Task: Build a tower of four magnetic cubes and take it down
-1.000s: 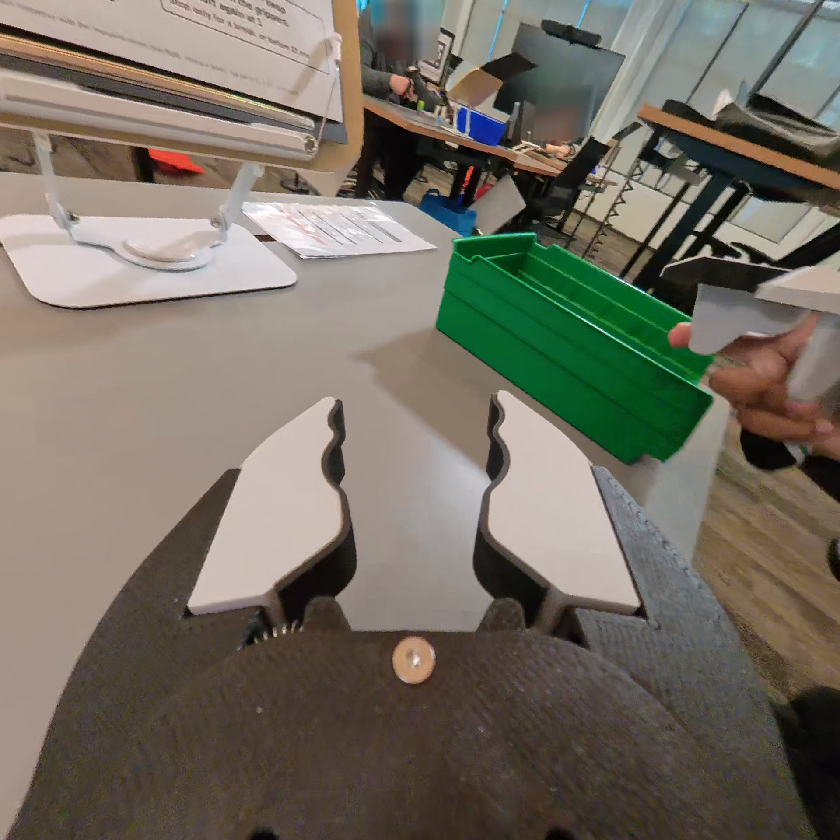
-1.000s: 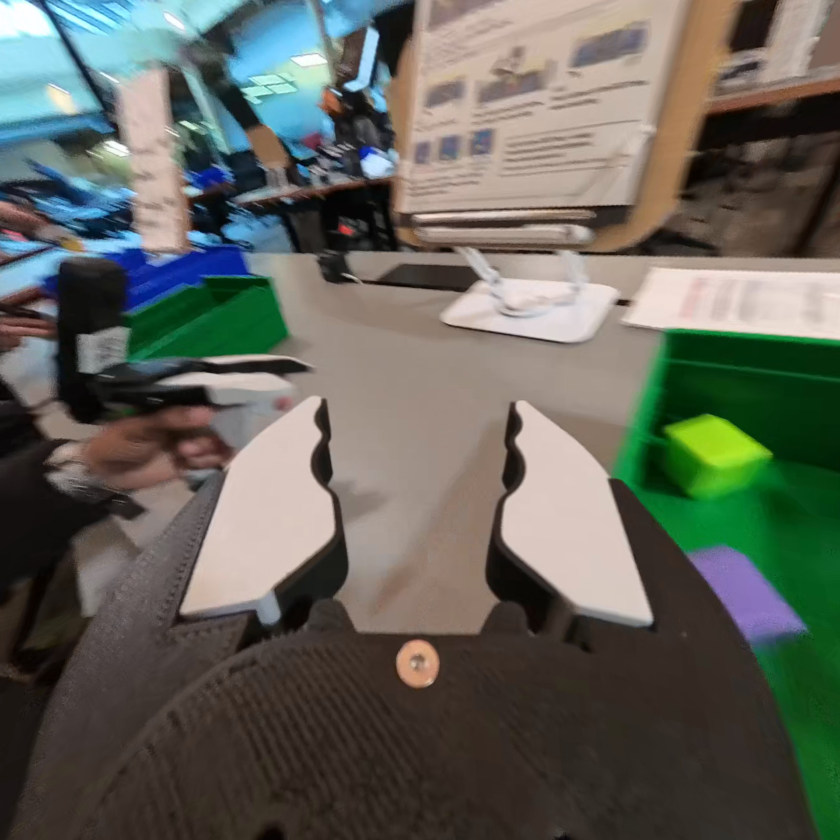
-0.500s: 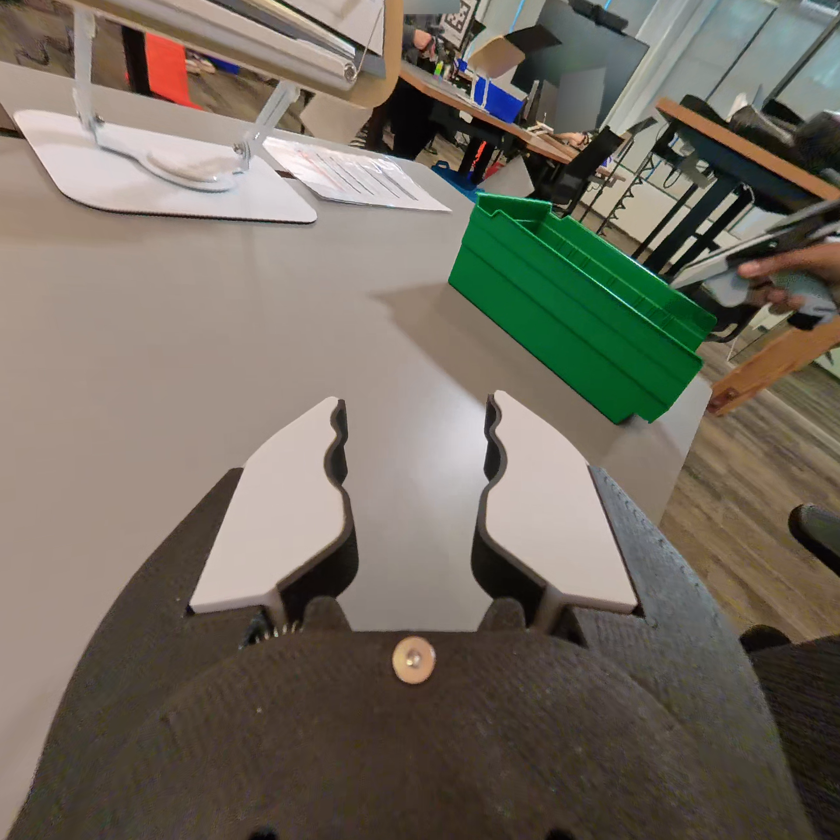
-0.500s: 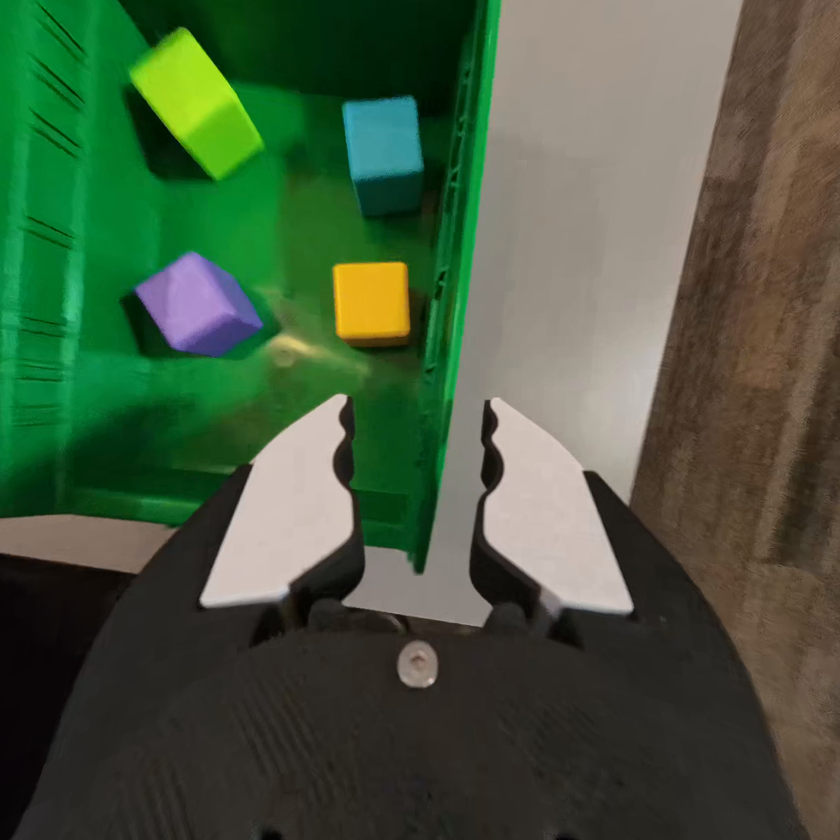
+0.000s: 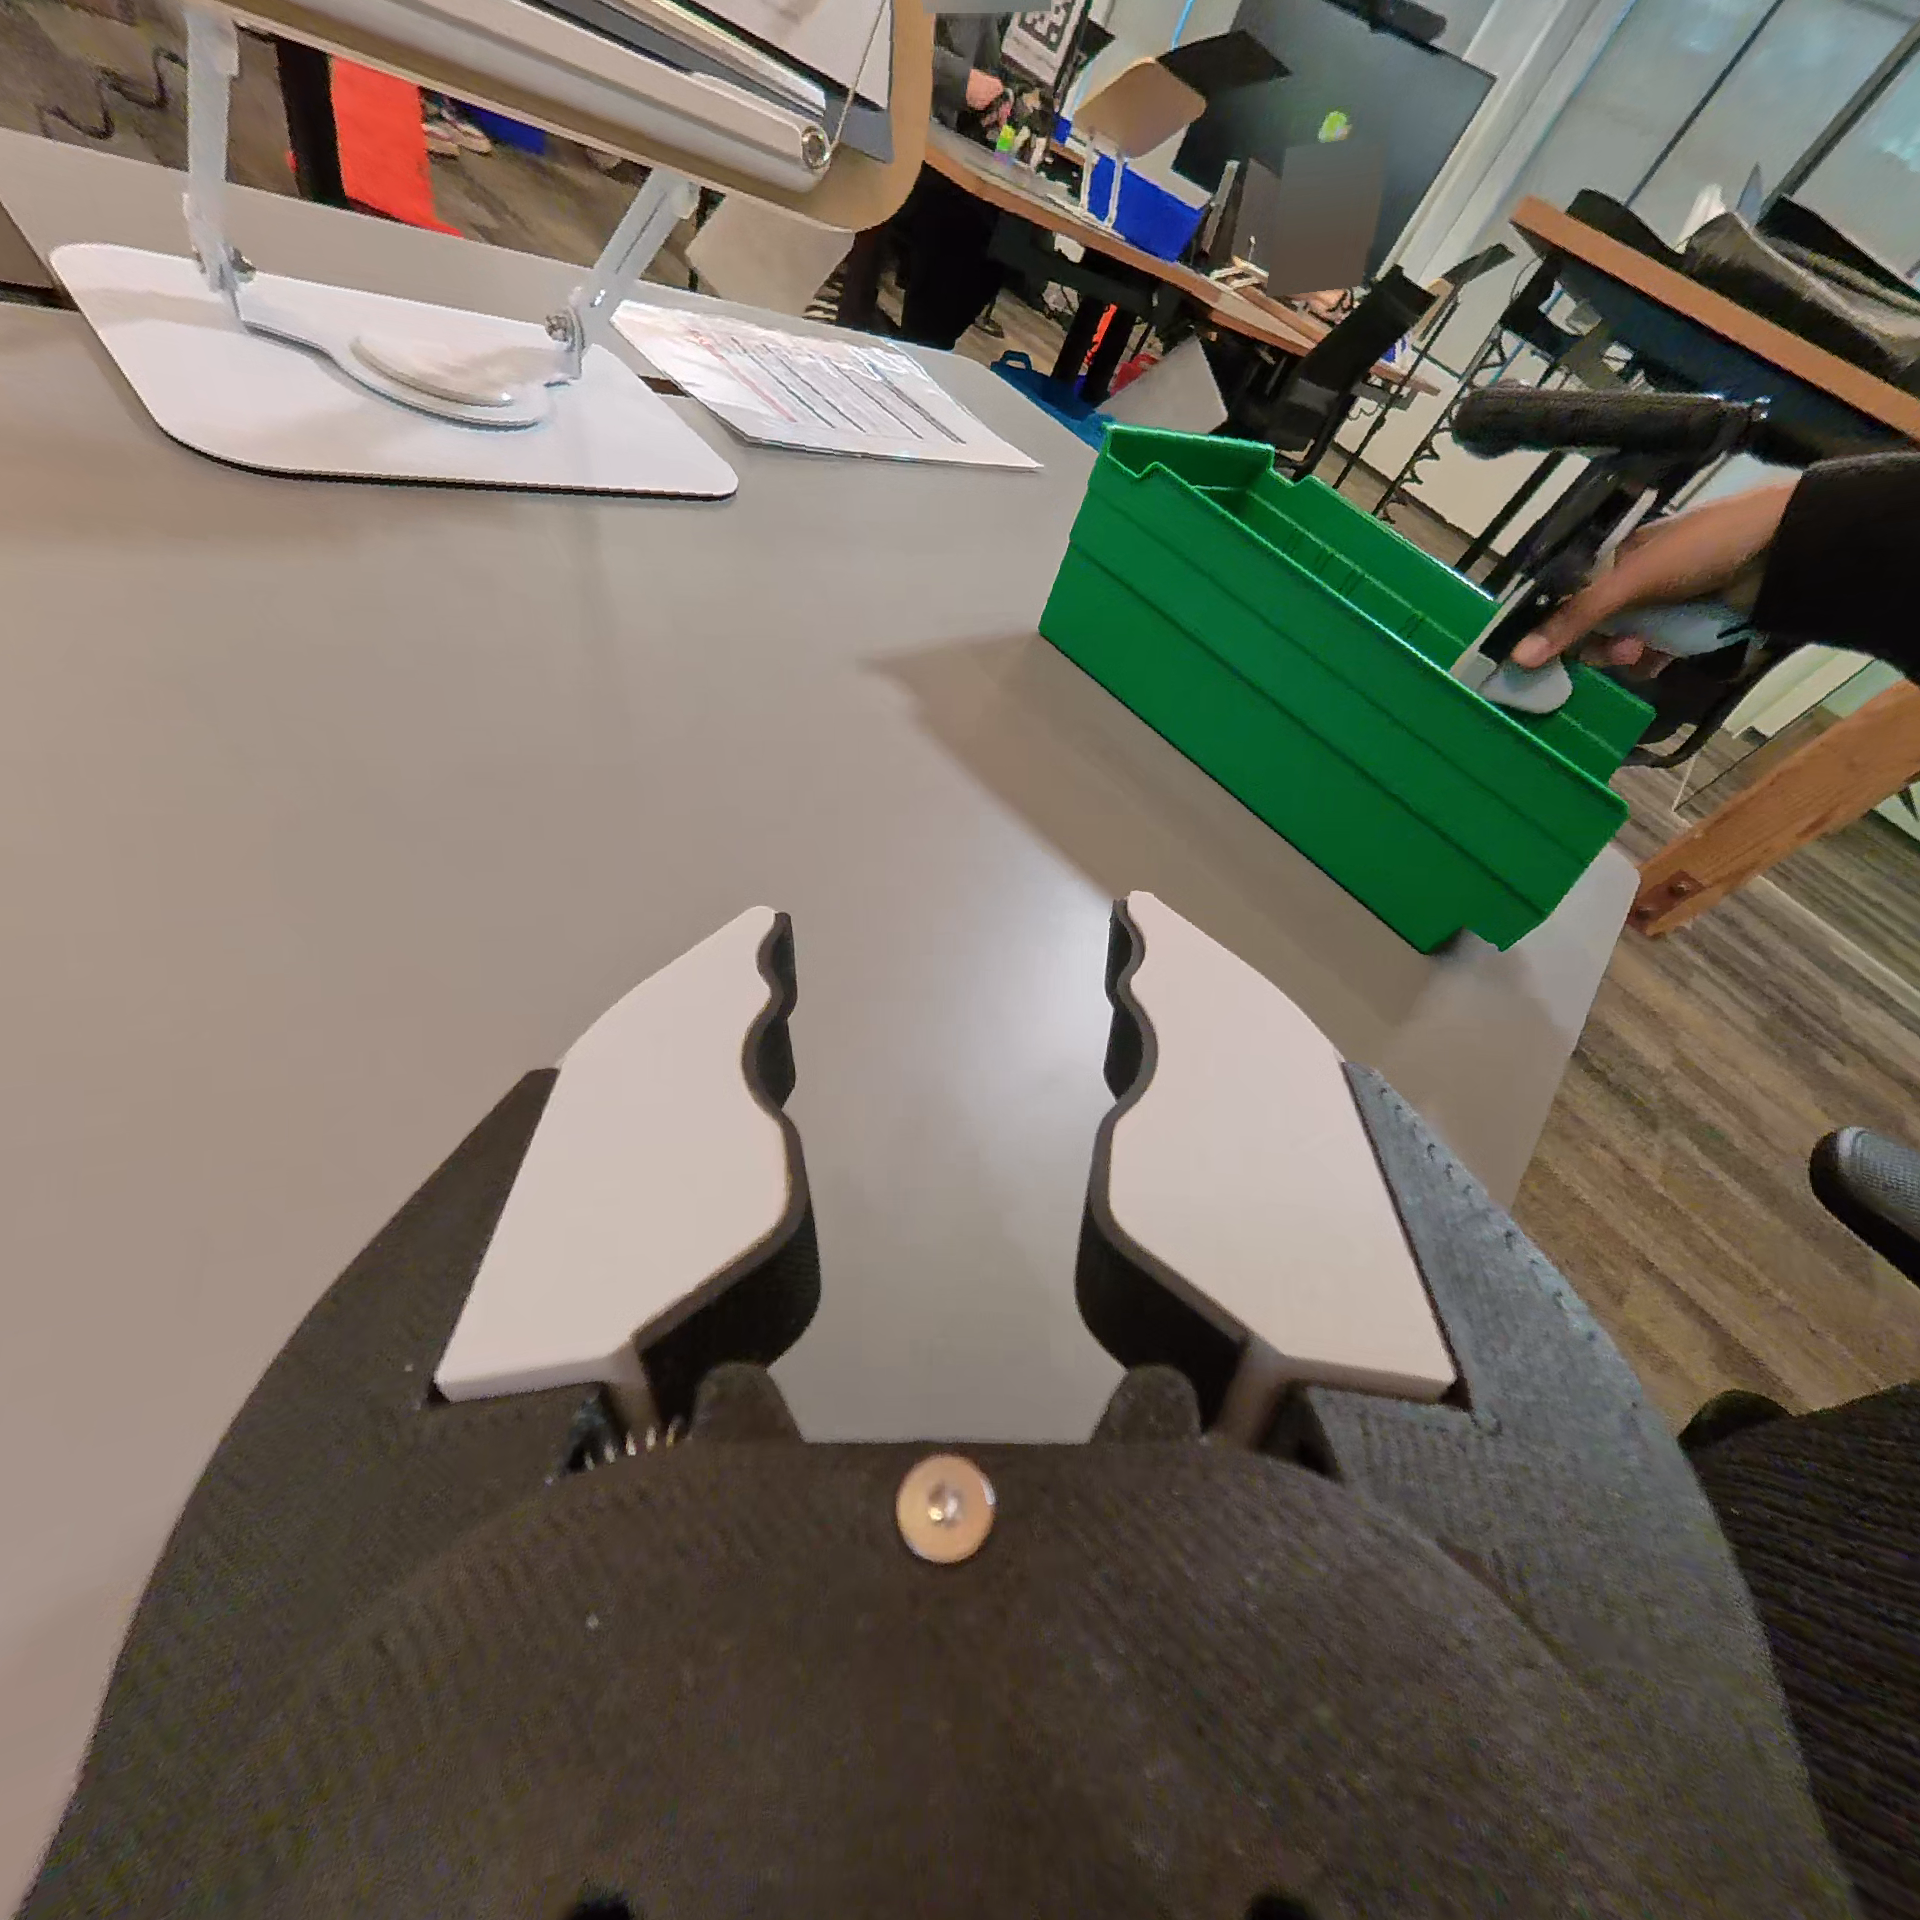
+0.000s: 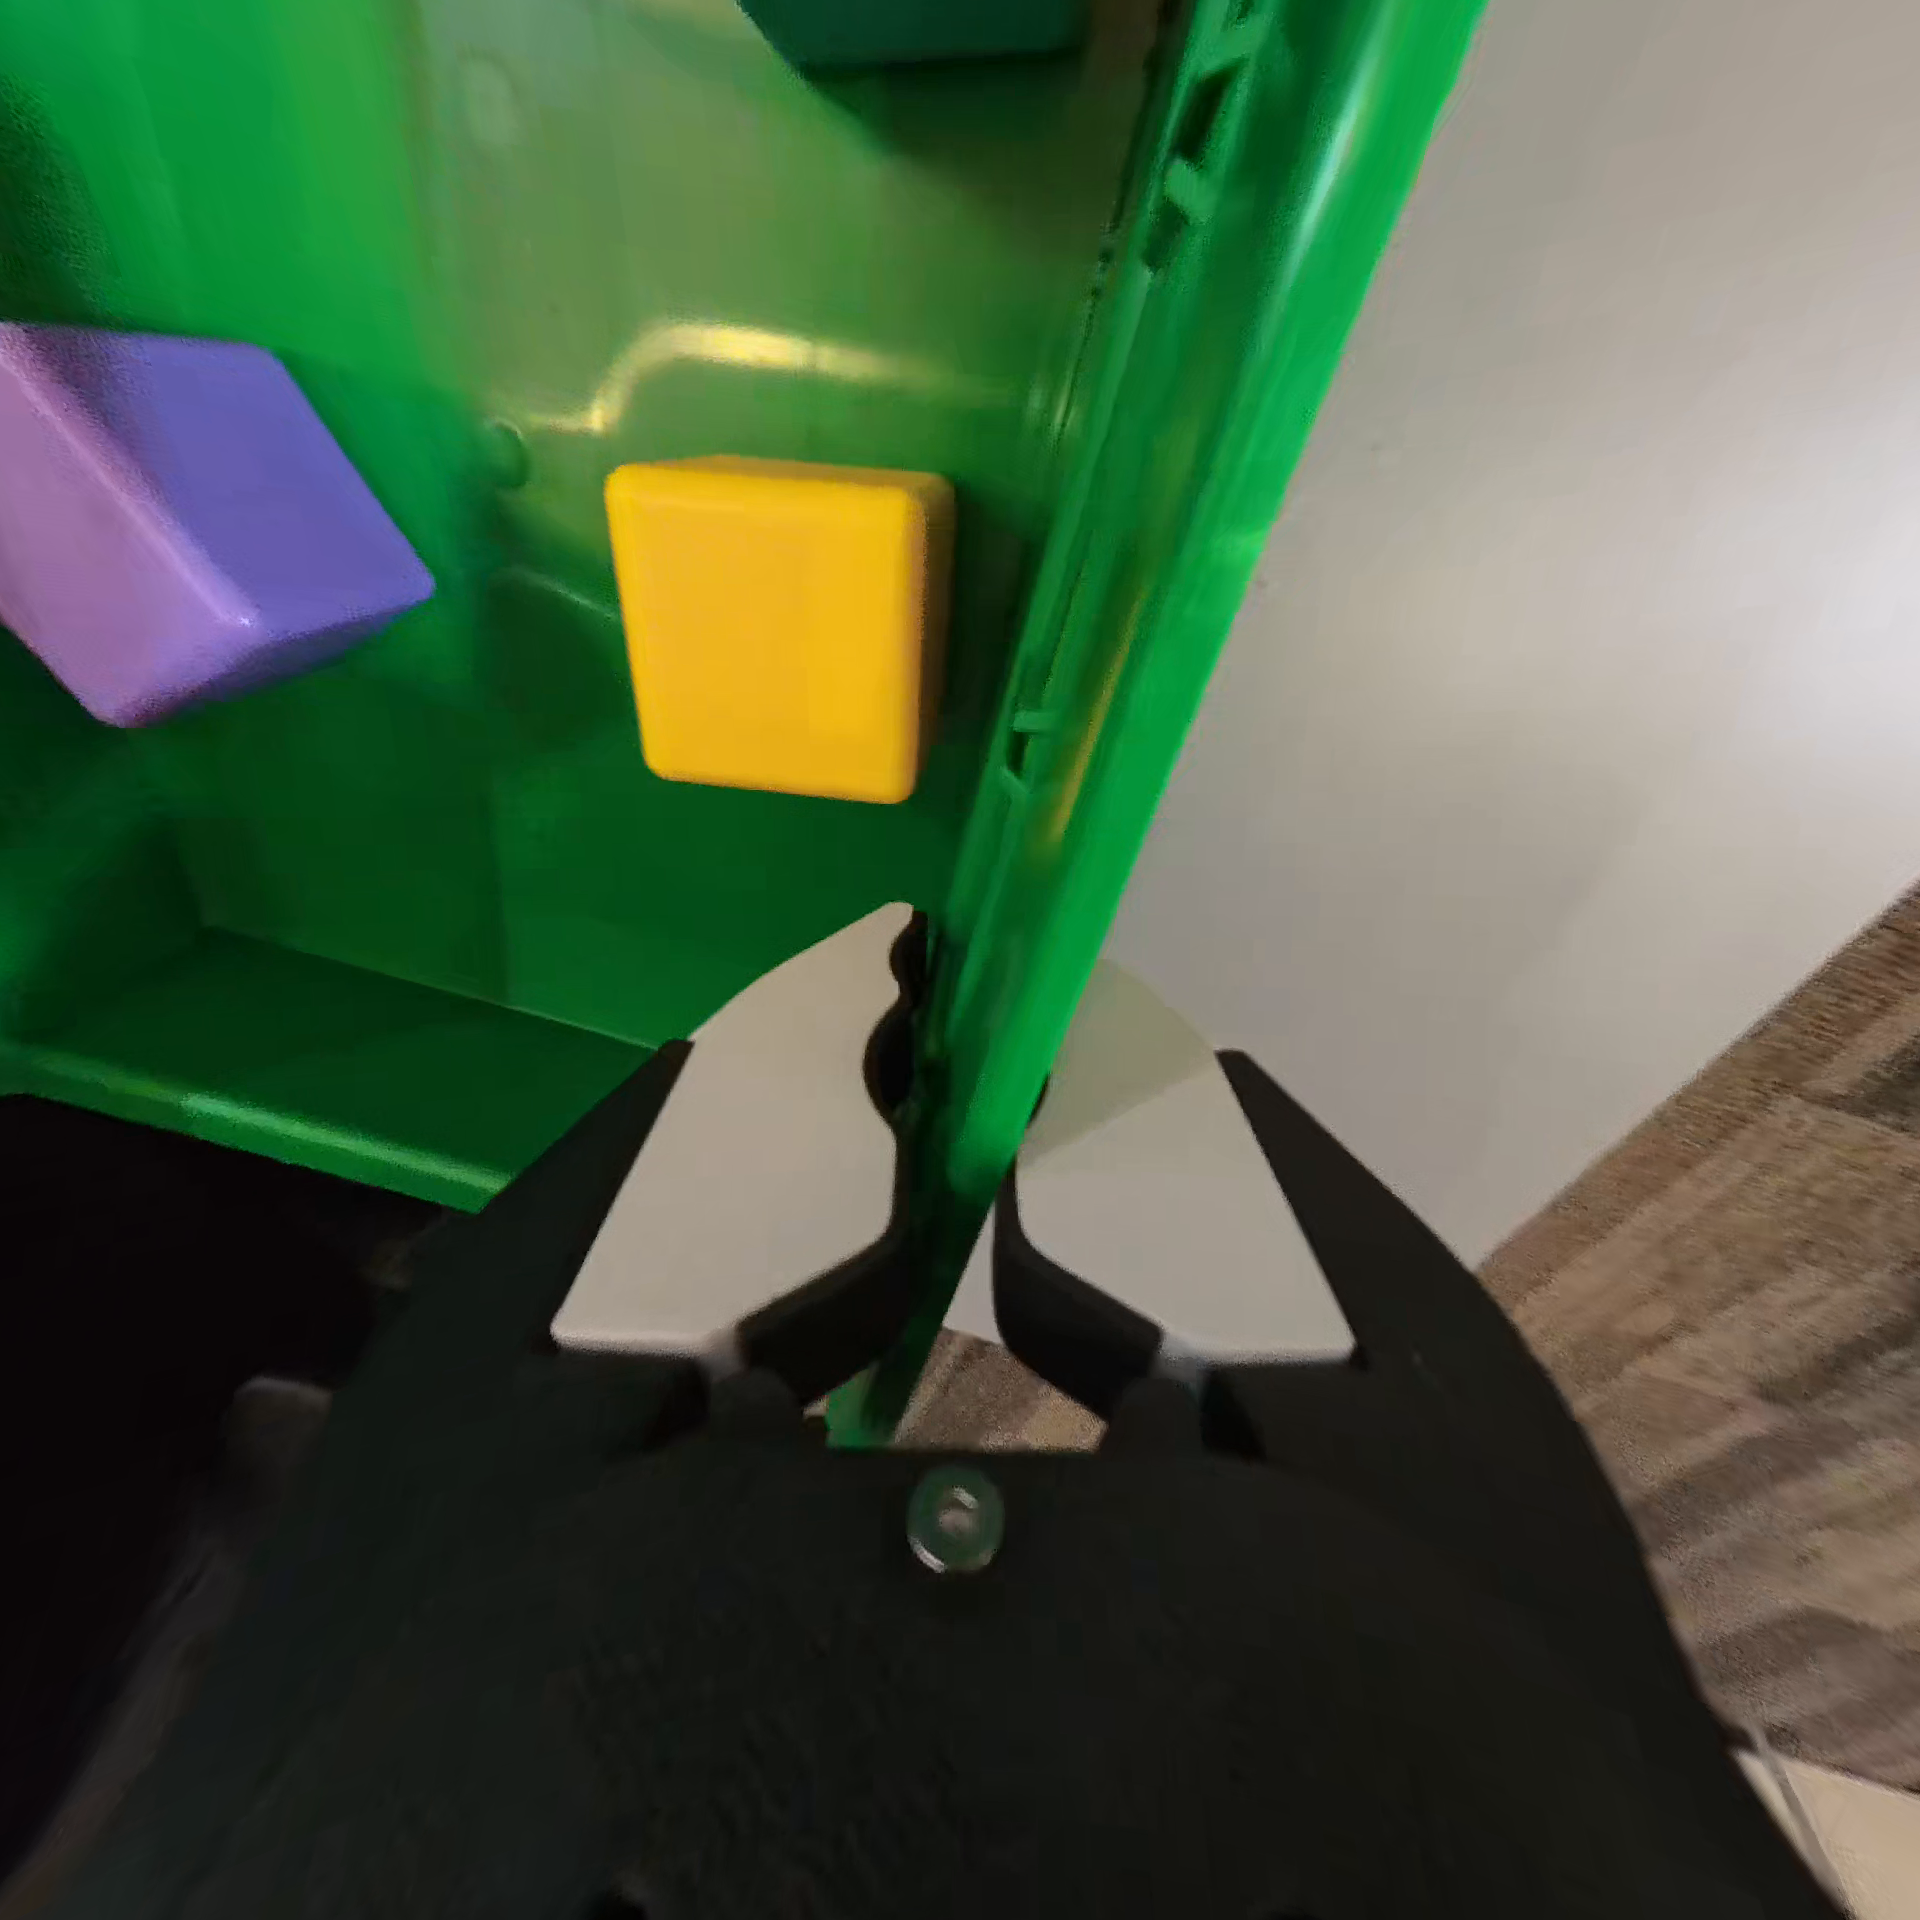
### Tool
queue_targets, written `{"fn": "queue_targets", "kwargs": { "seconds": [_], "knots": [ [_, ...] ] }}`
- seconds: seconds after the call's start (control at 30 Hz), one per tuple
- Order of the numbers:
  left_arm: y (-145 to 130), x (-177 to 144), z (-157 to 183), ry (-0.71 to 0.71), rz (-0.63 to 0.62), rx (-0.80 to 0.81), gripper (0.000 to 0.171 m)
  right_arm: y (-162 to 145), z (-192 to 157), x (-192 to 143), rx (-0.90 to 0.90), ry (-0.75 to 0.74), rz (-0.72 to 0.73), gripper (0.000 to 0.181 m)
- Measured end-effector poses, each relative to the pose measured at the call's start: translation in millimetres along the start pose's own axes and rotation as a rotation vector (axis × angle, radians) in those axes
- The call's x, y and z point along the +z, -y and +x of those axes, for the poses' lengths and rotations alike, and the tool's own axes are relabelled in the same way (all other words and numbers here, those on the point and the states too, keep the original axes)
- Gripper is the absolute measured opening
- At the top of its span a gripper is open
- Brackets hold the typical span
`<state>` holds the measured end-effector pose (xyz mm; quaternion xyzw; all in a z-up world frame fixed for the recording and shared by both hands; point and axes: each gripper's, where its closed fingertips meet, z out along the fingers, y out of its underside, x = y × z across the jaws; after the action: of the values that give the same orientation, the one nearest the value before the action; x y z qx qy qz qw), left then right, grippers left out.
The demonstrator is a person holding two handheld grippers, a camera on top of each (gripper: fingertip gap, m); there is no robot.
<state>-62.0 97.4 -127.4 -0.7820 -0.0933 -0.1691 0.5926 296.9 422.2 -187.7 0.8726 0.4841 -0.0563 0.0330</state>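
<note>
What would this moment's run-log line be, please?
right claw: shut on bin wall | left claw: open, empty | cubes: in bin

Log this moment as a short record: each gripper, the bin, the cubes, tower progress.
left gripper: open, holding nothing, over bare grey table
right gripper: straddles the side wall of the green bin, one finger inside, one outside; closed on the wall
yellow cube: on bin floor beside that wall
purple cube: on bin floor, tilted
teal cube: only an edge visible at the top
tower: not started
</note>
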Motion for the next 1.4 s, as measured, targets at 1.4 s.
{"fn": "queue_targets", "kwargs": {
  "seconds": [1.4],
  "knots": [
    [15,-212,-203,0.978,-0.272,0.275,0.092,127,-276,13,-0.103,0.154,0.071,0.005]
  ]
}}
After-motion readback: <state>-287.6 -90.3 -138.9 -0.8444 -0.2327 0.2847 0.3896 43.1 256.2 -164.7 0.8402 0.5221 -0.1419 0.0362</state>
